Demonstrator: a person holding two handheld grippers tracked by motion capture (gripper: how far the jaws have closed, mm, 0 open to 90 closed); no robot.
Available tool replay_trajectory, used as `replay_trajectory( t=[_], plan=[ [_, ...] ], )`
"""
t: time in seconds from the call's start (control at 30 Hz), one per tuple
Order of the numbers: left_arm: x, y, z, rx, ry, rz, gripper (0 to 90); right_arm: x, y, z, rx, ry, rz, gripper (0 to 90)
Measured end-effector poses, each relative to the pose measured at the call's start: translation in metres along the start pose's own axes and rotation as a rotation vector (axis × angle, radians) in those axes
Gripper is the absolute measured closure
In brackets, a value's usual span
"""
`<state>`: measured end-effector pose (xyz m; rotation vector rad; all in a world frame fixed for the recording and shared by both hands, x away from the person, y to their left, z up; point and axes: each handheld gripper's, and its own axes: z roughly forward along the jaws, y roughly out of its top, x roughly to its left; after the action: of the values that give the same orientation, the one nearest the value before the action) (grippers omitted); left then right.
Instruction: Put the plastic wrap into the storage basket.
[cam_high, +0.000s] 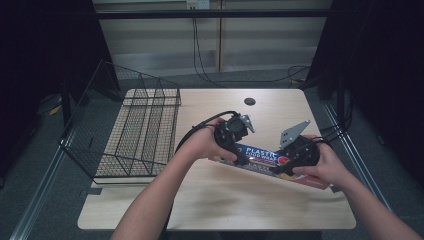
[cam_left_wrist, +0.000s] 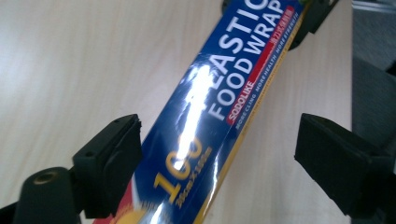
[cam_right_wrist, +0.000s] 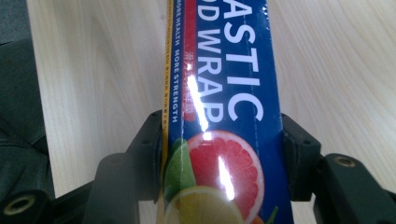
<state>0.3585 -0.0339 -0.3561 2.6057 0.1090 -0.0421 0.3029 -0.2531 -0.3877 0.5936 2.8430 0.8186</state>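
A long blue box of plastic food wrap (cam_high: 260, 156) lies slanted near the middle of the wooden table (cam_high: 225, 205). My right gripper (cam_high: 282, 165) is shut on its fruit-printed end, both pads pressed against the sides of the box (cam_right_wrist: 219, 93). My left gripper (cam_high: 240, 151) straddles the other end and stands open. In the left gripper view the box (cam_left_wrist: 210, 116) runs between the pads: the left pad (cam_left_wrist: 112, 163) sits against its edge and the right pad (cam_left_wrist: 336, 163) stands well clear. Whether the box rests on the table or hangs just above it I cannot tell.
A black wire basket (cam_high: 135, 130) stands on the table's left side, near my left hand. A dark round cable hole (cam_high: 249, 101) sits at the far middle of the table. Bare wood lies in front of and behind the box.
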Motion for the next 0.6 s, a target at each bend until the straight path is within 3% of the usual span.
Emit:
replay_trajectory(
  t=[0.07,0.13,0.33,0.5,0.53,0.6],
  plan=[
    [-0.002,0.004,0.005,0.004,-0.009,0.036,15.4,0.001,0.002,-0.001,-0.009,0.003,-0.008,45.1],
    [-0.002,0.008,0.009,0.014,-0.037,0.033,17.3,0.001,0.003,0.000,-0.002,0.008,-0.031,45.0],
    [-0.008,0.015,0.024,0.043,-0.064,0.090,19.9,0.004,0.006,-0.001,-0.013,0.018,-0.070,45.0],
    [-0.010,0.020,0.026,0.019,-0.082,0.113,25.4,0.006,0.009,-0.004,-0.030,0.022,-0.103,44.8],
    [-0.013,0.022,0.027,0.036,-0.082,0.141,25.3,0.007,0.010,-0.005,-0.036,0.025,-0.109,44.8],
    [-0.013,0.023,0.027,0.047,-0.093,0.140,28.6,0.008,0.010,-0.006,-0.043,0.027,-0.116,44.8]
  ],
)
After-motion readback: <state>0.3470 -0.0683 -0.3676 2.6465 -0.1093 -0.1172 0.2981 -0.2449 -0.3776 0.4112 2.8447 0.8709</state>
